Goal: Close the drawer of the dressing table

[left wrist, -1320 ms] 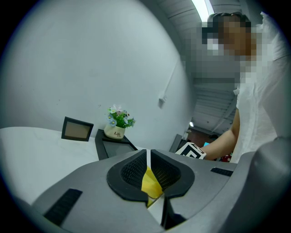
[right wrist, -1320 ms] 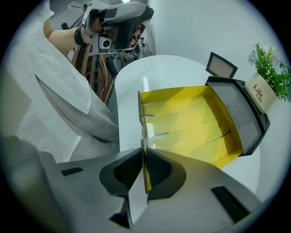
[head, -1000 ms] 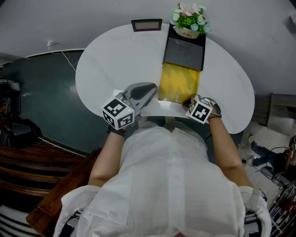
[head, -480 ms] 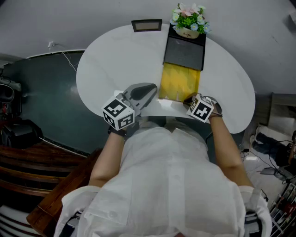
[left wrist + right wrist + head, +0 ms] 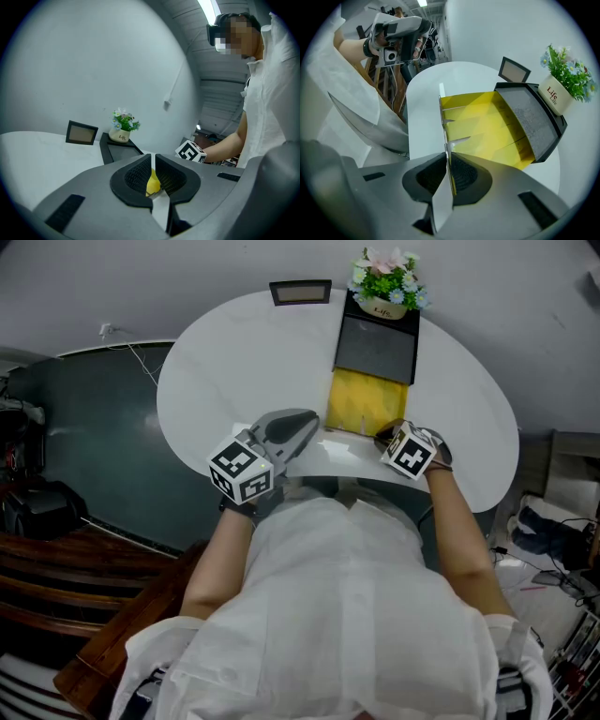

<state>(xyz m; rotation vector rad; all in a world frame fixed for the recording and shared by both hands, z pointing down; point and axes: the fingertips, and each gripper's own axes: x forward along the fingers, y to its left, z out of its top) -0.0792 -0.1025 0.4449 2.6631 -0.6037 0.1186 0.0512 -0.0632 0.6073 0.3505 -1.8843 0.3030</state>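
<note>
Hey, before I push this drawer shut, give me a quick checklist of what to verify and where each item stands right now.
1. Right gripper clamped on the front edge of the drawer: ok.
2. Nothing sticking up inside the drawer: ok, only yellow dividers show.
3. Left gripper clear of the drawer: ok, it is shut and empty over the tabletop beside it.
4. Flower pot upright on the black tray behind the drawer: ok.
5. Drawer closed: not ok, it stands open.
6. Drawer runners free: cannot tell, they are hidden.
</note>
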